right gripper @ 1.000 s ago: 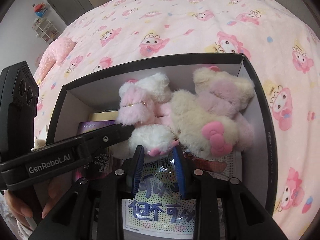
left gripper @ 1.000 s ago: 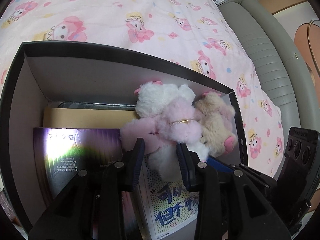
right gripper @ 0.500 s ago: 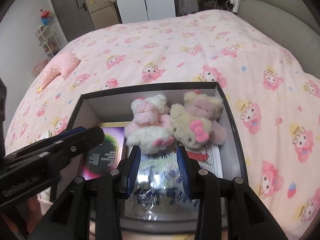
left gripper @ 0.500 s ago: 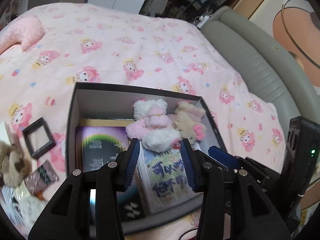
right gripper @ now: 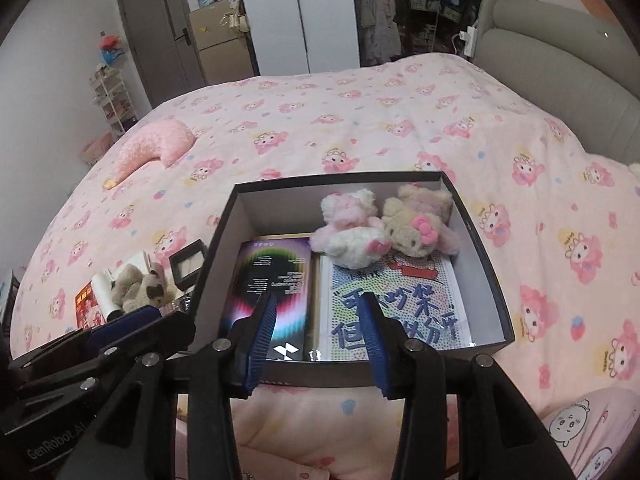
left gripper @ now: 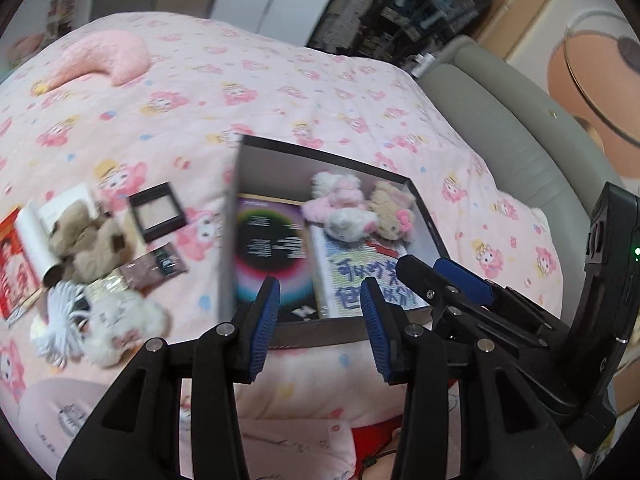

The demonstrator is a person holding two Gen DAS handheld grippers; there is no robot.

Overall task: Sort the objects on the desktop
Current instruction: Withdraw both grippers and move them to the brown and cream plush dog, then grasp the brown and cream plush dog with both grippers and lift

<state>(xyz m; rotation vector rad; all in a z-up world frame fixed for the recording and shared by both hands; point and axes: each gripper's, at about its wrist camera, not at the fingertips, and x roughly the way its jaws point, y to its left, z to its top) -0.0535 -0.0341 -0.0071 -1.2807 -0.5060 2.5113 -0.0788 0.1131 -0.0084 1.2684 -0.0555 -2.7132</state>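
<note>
The black cardboard box (right gripper: 486, 276) lies on the pink printed bedspread (right gripper: 360, 120), just beyond the empty, part-open right gripper (right gripper: 318, 320), whose jaws have just been opening. It holds two plush toys (right gripper: 384, 228). The left gripper (left gripper: 320, 320) is likewise empty. Only its view shows loose white cord (left gripper: 60, 320).

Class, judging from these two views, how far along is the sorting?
Done: two plush toys, a dark booklet and a dotted poster lie in the black box. In hand: nothing; left gripper and right gripper are empty. Left: brown plush, white plush, small frame.
</note>
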